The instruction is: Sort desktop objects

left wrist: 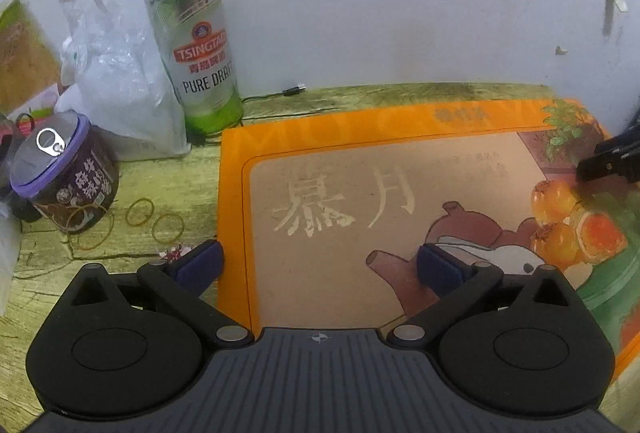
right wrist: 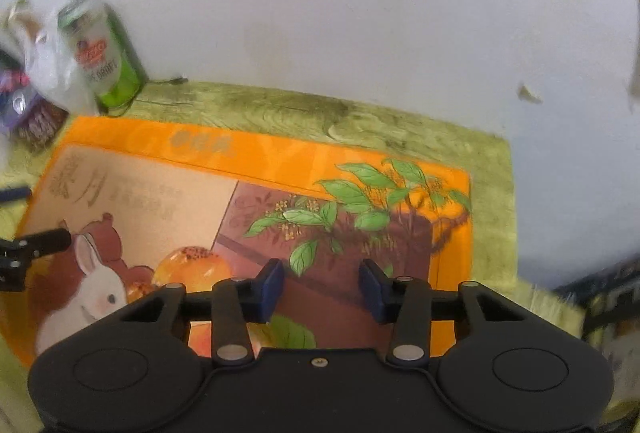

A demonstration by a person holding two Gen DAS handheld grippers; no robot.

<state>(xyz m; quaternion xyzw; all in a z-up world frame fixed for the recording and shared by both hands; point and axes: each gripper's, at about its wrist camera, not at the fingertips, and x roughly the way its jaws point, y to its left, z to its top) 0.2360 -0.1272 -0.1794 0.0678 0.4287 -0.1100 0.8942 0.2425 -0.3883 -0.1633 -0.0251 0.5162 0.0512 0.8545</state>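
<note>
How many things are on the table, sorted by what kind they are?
Cans: 2, the tall green beer can and the small purple-lidded can
Rubber bands: at least 3
Plastic bags: 1
Orange boxes: 1
Cables: 1
Total: at least 8; the cluttered left edge hides more.

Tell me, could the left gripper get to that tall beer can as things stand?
Probably yes. The left gripper hangs open and empty over the orange box, and the beer can stands upright ahead on its left. Nothing lies between; only the plastic bag crowds the can's far side.
</note>
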